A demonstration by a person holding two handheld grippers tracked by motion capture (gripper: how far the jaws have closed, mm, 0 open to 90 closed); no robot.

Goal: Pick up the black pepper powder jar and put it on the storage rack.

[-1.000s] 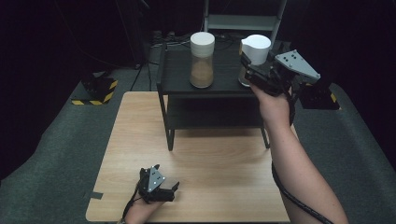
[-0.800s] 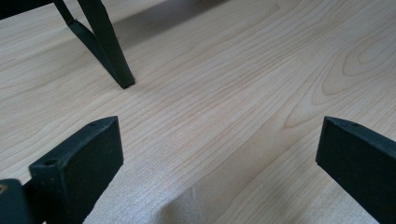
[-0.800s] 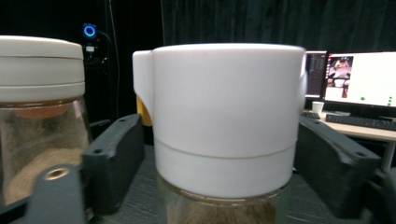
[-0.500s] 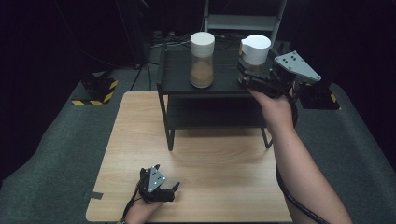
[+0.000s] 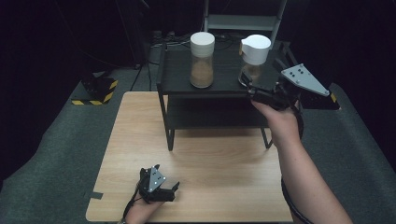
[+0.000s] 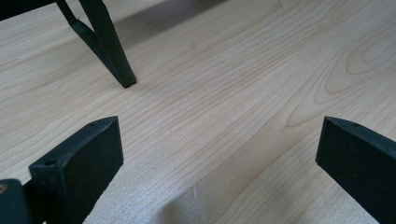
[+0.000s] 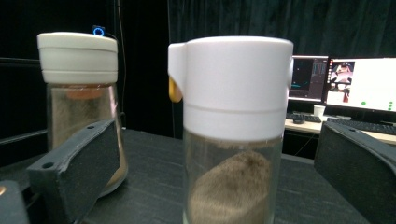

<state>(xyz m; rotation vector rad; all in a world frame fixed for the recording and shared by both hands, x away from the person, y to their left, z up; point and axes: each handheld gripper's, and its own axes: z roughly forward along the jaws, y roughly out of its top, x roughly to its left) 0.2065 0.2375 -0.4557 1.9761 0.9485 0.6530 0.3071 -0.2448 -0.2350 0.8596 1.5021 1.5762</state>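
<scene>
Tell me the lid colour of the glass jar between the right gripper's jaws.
White, on the glass jar of brown powder; the right gripper view shows it best.

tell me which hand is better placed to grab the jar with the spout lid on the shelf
Right. The right gripper is at the shelf, open, with the spout-lid jar straight ahead between its jaws. The left gripper sits open low on the table, well short of the shelf.

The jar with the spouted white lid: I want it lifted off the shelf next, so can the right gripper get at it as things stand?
Probably yes. The right gripper faces the jar with the spouted white lid with jaws open wide and nothing between them. The other jar stands apart to one side.
</scene>
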